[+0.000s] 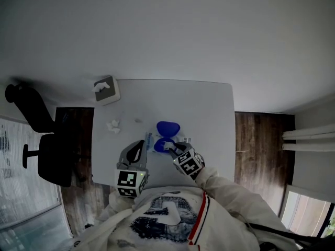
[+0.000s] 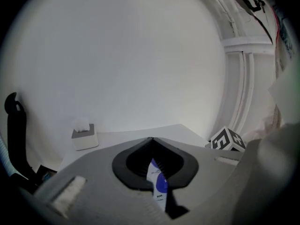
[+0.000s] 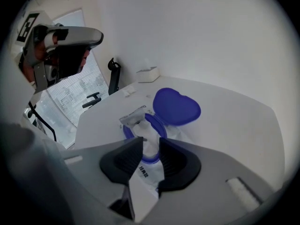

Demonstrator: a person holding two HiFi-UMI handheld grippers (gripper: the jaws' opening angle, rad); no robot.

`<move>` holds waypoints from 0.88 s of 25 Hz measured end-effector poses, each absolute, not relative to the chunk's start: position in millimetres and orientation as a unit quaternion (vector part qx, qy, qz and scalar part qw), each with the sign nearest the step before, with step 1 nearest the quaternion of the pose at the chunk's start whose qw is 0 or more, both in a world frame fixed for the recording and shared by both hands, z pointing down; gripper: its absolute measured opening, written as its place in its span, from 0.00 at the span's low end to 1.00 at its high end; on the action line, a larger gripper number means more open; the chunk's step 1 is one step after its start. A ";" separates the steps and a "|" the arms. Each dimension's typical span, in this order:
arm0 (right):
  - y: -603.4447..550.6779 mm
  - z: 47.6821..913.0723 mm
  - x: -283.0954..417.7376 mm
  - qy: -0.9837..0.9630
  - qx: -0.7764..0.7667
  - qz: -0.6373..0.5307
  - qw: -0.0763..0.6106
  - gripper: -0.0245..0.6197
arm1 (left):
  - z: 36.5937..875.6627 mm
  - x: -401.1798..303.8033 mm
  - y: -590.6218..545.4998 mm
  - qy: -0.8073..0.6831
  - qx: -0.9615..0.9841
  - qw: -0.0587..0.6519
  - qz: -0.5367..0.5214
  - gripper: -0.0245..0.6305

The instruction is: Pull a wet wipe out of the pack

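A white and blue wet wipe pack lies on the white table, near its front edge. Its blue lid is flipped open. My left gripper is shut on the pack's left end, and the pack shows pinched between its jaws. Over the round opening my right gripper points down. Its jaws stand a narrow gap apart. A white tuft of wet wipe sticks up between the fingertips. A grey seal flap is peeled back beside the opening.
A grey tissue box stands at the table's far left corner. A crumpled white wipe lies left of the pack. A black office chair stands off the table's left side. Dark wood floor flanks the table.
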State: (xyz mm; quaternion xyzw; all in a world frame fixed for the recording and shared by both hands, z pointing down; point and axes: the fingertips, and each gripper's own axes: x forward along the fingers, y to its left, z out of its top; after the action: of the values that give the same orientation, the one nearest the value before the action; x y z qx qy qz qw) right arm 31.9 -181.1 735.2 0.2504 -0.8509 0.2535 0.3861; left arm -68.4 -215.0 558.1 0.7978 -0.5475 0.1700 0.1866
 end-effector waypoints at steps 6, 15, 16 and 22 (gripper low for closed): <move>-178.9 735.8 29.9 -0.851 0.250 0.247 0.391 0.15 | 557.9 -70.1 -213.3 -0.548 0.797 0.186 0.171 0.04; -179.5 733.2 29.6 -0.851 0.257 0.236 0.393 0.07 | 556.0 -67.4 -209.9 -0.543 0.800 0.185 0.173 0.04; -179.1 732.7 29.5 -0.851 0.257 0.238 0.391 0.06 | 555.6 -67.5 -209.8 -0.543 0.800 0.185 0.173 0.04; -178.7 730.0 29.1 -0.853 0.257 0.244 0.384 0.05 | 554.0 -66.9 -210.9 -0.543 0.802 0.186 0.167 0.04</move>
State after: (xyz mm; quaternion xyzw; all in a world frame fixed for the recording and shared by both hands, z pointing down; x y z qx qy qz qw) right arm 29.1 -178.7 730.0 0.2567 -0.8528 0.2441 0.3837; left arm -66.9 -210.9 554.0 0.8020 -0.5426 0.1675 0.1855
